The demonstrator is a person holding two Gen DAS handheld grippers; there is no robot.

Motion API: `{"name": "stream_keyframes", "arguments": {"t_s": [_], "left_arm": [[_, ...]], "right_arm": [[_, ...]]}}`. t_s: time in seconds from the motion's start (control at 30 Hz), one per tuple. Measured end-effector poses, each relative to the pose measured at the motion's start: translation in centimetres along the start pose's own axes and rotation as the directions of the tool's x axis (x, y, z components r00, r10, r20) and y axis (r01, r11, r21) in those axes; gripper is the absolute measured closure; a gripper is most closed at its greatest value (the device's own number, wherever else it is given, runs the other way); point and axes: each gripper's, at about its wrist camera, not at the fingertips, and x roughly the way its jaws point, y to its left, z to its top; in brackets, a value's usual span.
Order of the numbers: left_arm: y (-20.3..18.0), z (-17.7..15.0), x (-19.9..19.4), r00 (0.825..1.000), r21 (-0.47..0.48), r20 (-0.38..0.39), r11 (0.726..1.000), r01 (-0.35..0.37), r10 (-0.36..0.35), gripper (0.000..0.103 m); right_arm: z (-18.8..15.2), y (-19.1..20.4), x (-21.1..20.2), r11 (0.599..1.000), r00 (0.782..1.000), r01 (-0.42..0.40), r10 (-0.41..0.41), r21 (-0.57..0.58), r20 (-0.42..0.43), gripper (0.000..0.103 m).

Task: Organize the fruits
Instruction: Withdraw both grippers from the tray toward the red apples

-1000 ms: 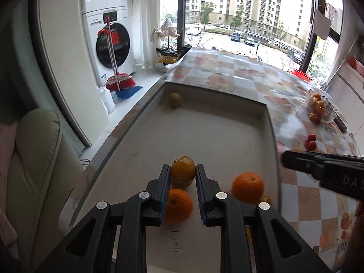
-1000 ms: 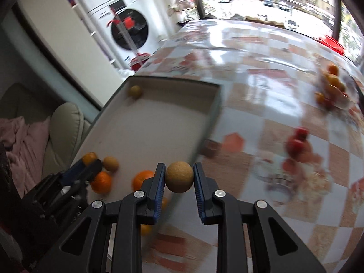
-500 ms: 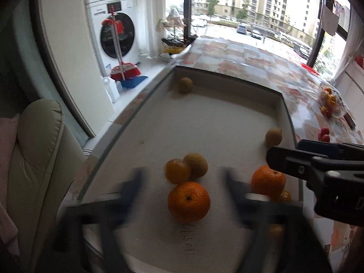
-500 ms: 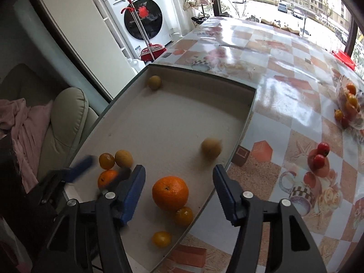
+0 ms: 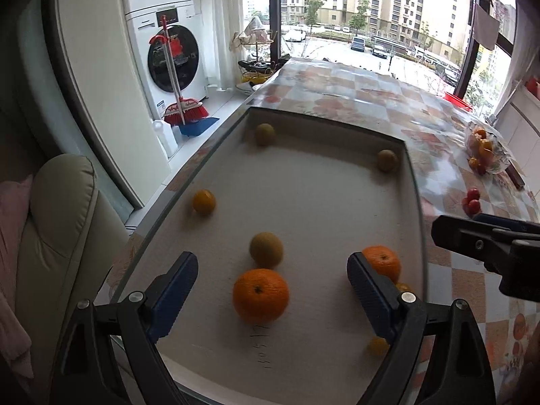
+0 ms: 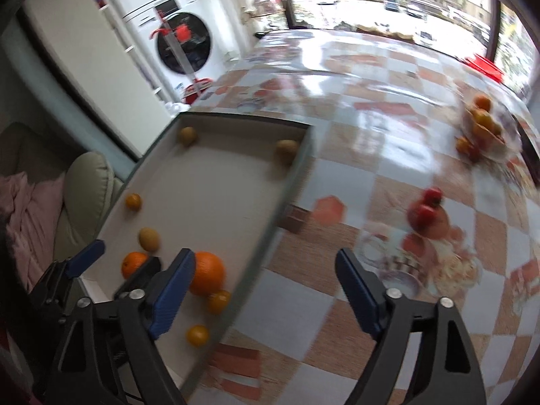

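Left gripper (image 5: 271, 285) is hovering over the tray (image 5: 337, 182), jaws spread wide, gripping nothing. Right gripper (image 6: 265, 285) is sitting over the tray's right rim, jaws also wide apart and empty.

Tray: shallow, rectangular, matte grey-white felt-like floor, low walls, lying on the glossy checkered surface (image 5: 368, 91).

Fruit inside the tray, 8 visible:
- 2 big oranges, round, dimpled skin: one (image 5: 260, 295) near the tray's near edge between the left jaws, one (image 5: 383, 262) by the right wall.
- 3 dull brown-green round fruits: one (image 5: 266, 249) just behind the first orange, one (image 5: 264, 134) in the far-left corner, one (image 5: 387, 160) in the far-right corner.
- 3 small smooth yellow-orange fruits: one (image 5: 204, 201) by the left wall, two (image 6: 218, 301) (image 6: 197, 335) in the near-right corner.

Outside the tray, right of it on the surface: 2 small red glossy fruits (image 5: 472, 200), and a clear bowl (image 5: 486, 150) of orange fruit, count unclear.
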Motion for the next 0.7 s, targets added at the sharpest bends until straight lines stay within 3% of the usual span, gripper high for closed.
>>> {"name": "stream_keyframes", "arguments": {"t_s": [0.1, 0.43, 0.7], "left_arm": [[-1.2, 0.2, -0.4, 1.0, 0.027, 0.001, 1.0, 0.005, -0.005, 0.012], [-7.4, 0.3, -2.2, 0.999, 0.155, 0.011, 0.987, 0.034, -0.036, 0.012], [-13.5, -0.7, -2.9, 0.999, 0.289, 0.002, 0.956, 0.046, -0.049, 0.012]], "right_arm": [[-0.5, -2.1, -0.6, 0.998, 1.0, 0.016, -0.016, 0.054, 0.01, 0.0], [-3.6, -9.5, -2.9, 0.978, 0.996, 0.082, -0.089, 0.194, 0.028, 0.0], [-6.3, -15.9, -4.2, 0.941, 0.992, 0.117, -0.126, 0.319, 0.008, 0.0]]}}
